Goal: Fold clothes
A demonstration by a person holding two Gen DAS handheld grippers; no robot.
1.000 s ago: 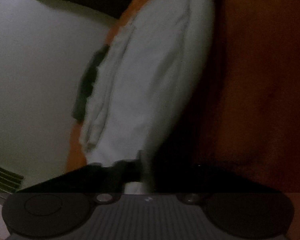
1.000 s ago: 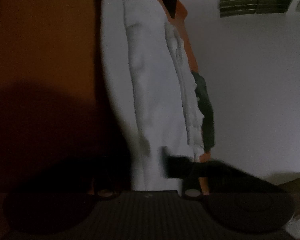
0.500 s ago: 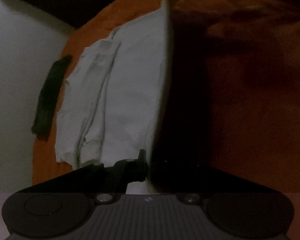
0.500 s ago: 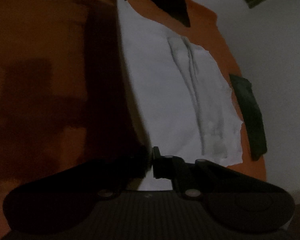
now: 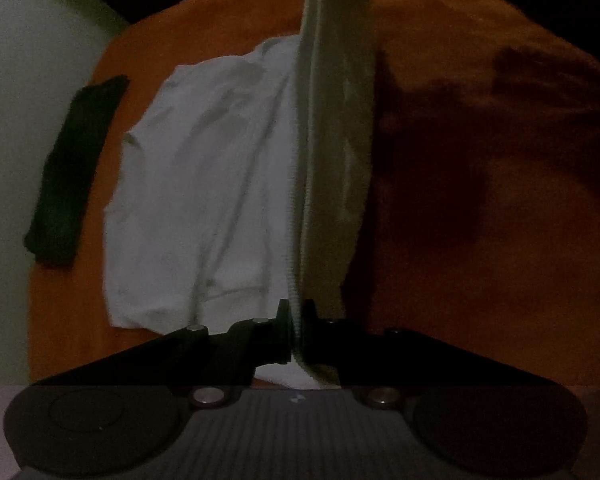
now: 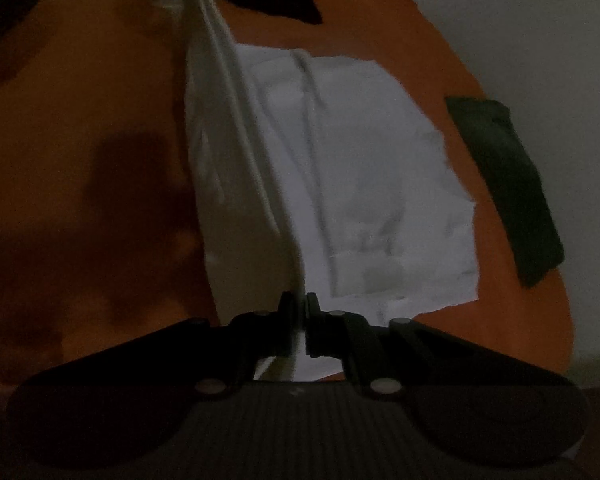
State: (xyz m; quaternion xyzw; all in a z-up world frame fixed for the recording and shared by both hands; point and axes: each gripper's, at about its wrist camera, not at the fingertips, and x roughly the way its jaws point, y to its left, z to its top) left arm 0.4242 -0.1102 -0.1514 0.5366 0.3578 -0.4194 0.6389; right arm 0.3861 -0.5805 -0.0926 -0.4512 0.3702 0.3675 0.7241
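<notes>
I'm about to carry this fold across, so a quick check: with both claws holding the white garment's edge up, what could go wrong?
1. Each claw, left claw and right claw, pinches only a thin strip of the white garment; a tug might pull it free.
2. The part lying on the orange cover is already creased, so wrinkles may get folded in.
3. The dark folded item lies close beside it and could be dragged.

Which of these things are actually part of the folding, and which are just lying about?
Part of the job:
- white garment, one edge lifted
- left gripper, shut on that edge
- right gripper, shut on it too

Lying about:
- dark folded cloth
- orange cover underneath
</notes>
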